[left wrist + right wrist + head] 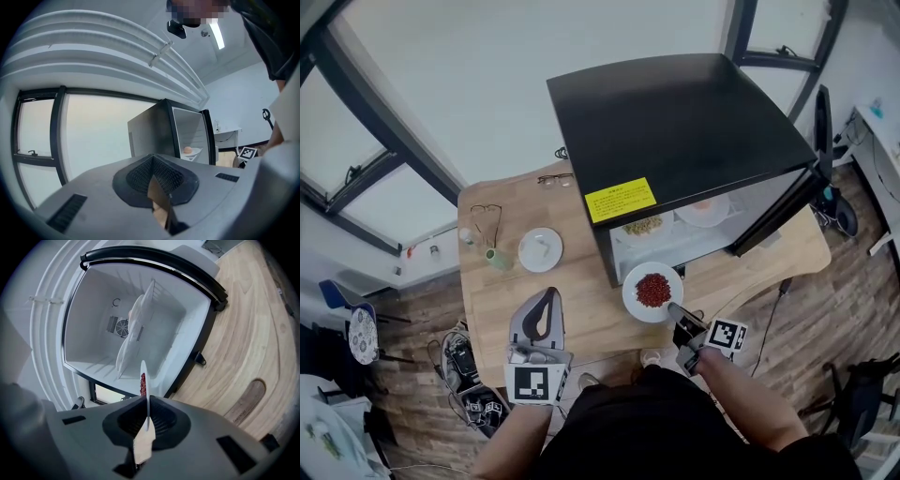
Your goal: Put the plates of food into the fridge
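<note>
With two plates point(642, 226) shelved in the fridge point(675, 122), a third plate point(652, 292) was gripped by the right tool point(677, 311), while the left tool point(547, 298) was clenched empty.

From the head we look steeply down on the desk point(581, 323), with the fridge point(675, 122) toward its far right corner and both grippers near its front edge. The camera on the left gripper point(547, 295) faces level across the desk, from well back, toward the window point(98, 136) and the fridge's point(152, 133) side and open front. The camera on the right gripper point(675, 311) is rolled sideways and looks from close by into the open fridge point(136, 319), with the plate point(146, 394) edge-on before it. All three views share the fridge; the head and right gripper views also share the plate point(652, 292).
</note>
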`<action>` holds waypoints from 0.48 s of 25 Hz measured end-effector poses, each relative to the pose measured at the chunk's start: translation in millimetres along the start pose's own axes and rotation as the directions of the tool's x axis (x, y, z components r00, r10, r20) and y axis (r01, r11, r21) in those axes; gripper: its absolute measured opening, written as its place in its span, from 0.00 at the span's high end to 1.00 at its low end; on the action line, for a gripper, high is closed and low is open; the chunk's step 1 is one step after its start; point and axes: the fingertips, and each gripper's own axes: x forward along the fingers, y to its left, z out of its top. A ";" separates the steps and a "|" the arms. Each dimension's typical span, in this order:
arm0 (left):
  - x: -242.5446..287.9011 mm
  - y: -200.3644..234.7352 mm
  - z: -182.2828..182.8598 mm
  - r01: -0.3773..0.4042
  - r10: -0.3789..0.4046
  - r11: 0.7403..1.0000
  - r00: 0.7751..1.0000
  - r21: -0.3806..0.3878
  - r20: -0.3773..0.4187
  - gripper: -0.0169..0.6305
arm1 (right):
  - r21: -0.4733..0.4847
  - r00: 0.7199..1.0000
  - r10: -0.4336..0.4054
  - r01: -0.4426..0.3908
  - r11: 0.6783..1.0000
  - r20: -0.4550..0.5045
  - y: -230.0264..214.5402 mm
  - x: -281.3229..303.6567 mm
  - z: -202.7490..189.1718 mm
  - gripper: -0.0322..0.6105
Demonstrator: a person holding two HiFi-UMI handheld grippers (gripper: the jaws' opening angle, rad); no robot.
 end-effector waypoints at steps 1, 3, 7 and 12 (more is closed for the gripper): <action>2.6 -1.5 0.3 -0.003 0.003 1.000 1.000 0.005 -0.001 0.97 | 0.003 1.000 -0.010 0.010 1.000 -0.004 -3.0 -0.3 3.4 0.90; 7.1 -4.1 0.4 -0.011 0.012 1.000 1.000 0.010 -0.005 0.97 | 0.007 0.999 -0.036 0.036 0.999 -0.015 -10.9 -1.1 9.0 0.90; 17.0 -5.7 2.7 -0.032 0.032 0.999 0.999 0.006 -0.007 0.97 | 0.016 0.999 -0.032 0.032 0.999 -0.022 -18.5 5.0 20.1 0.90; 31.9 -4.8 3.1 -0.042 0.042 0.999 0.999 0.032 -0.015 0.97 | 0.016 0.999 -0.037 0.037 0.999 -0.029 -25.5 17.1 35.0 0.90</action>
